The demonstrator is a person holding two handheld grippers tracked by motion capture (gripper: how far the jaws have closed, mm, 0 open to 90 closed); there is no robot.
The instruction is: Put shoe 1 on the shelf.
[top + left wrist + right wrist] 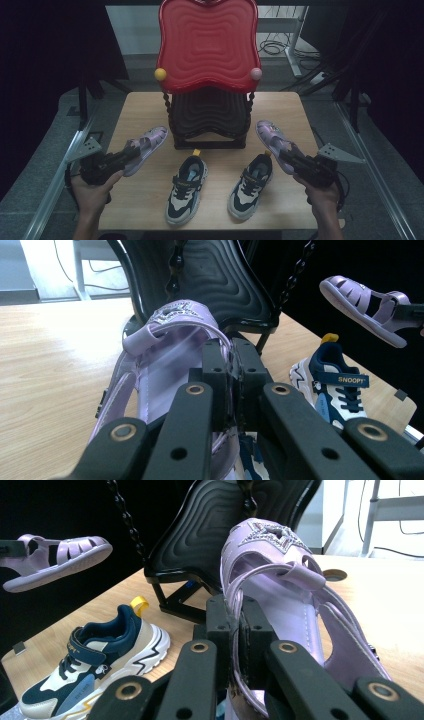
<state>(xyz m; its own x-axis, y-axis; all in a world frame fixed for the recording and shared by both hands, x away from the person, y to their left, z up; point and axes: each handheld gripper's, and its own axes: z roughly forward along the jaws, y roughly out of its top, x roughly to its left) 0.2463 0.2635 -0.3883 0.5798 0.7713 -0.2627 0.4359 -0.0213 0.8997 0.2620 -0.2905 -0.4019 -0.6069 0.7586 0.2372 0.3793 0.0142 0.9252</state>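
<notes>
Purple sandals were up off the wooden table (145, 107), one in each gripper: the left gripper (131, 148) pinched the left sandal (148, 145) by its heel side, and the right gripper (287, 156) pinched the right sandal (274, 139) the same way. Both sandals pointed toward the far black and red shoe rack (207, 70), one on each side of it. Two blue and white sneakers (187, 189) sat on the near part of the table between the grippers.
</notes>
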